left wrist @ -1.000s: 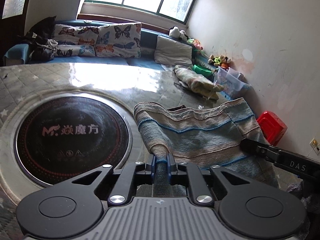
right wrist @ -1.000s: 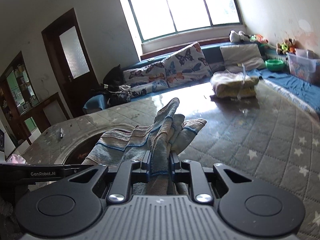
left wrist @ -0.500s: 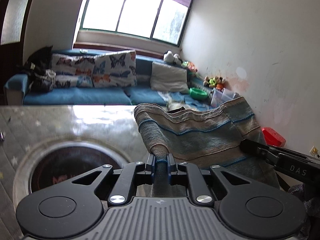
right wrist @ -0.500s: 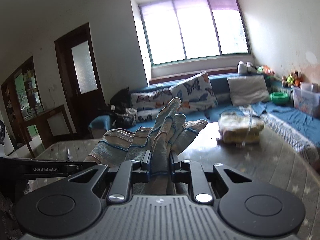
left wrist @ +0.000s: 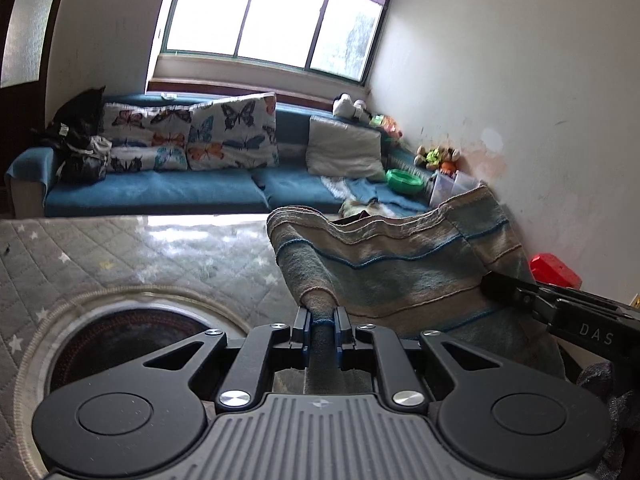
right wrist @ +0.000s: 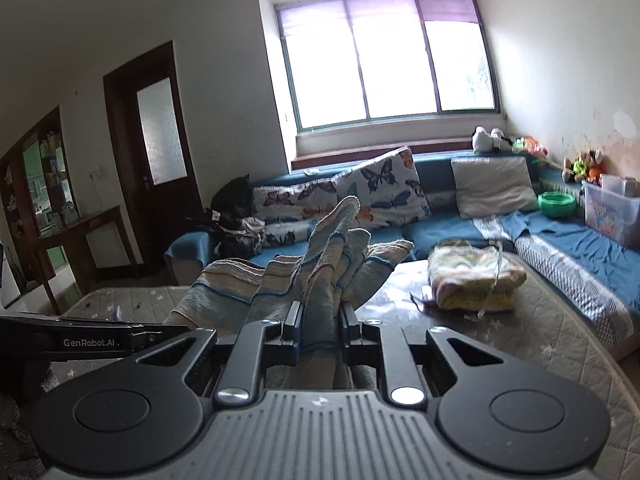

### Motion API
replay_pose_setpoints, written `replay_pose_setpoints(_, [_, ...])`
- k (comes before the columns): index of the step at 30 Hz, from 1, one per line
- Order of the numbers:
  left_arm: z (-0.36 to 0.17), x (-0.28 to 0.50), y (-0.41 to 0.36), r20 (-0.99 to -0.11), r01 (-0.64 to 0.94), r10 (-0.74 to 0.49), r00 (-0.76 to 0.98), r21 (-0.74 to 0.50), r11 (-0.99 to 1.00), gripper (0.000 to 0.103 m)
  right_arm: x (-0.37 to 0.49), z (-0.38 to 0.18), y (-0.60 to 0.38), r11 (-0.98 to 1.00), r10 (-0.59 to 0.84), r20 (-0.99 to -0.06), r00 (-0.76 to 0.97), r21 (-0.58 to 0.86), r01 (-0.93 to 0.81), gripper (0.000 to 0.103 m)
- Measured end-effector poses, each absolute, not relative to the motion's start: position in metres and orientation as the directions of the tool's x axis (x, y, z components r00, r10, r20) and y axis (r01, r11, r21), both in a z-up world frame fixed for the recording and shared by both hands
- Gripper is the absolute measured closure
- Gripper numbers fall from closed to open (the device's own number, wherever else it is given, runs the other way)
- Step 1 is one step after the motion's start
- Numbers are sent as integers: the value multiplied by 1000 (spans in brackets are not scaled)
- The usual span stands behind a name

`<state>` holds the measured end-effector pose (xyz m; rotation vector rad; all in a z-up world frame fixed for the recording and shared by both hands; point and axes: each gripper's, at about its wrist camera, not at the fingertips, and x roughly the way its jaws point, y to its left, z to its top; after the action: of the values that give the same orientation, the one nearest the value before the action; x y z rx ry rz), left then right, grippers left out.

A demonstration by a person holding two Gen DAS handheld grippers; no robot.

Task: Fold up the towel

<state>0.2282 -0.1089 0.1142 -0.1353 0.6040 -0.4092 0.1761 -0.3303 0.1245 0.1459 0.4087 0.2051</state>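
Note:
A striped grey-green and beige towel hangs in the air between both grippers, above the quilted table. My left gripper is shut on one corner, where the cloth bunches between the fingers. My right gripper is shut on the other corner, whose folds stick up past the fingertips. The right gripper's black body shows at the right of the left wrist view. The left gripper's body shows at the left of the right wrist view.
The table has a grey star-quilted cover and a round black cooktop inset. A folded yellowish cloth bundle lies at its far side. Behind stand a blue sofa with butterfly cushions, a green bowl and a plastic box.
Both grippers have risen and tilted up with the towel still held. The table and cooktop have dropped lower in view, and the sofa and window now fill the frames.

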Motion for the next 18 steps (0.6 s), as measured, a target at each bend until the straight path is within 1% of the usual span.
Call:
replay_pose_setpoints(14, [30, 259, -122, -673, 301, -395, 625, -259, 918, 91, 214, 41, -340, 970, 215, -545, 810, 218, -110, 86])
replay_pose_setpoints(17, [15, 261, -122, -697, 299, -382, 607, -246, 922, 90, 220, 22, -345, 972, 197, -590, 783, 221, -79, 84])
replay_pose_setpoints(18, [13, 262, -121, -699, 298, -385, 602, -250, 921, 89, 221, 16, -348, 973, 186, -602, 777, 221, -62, 80])
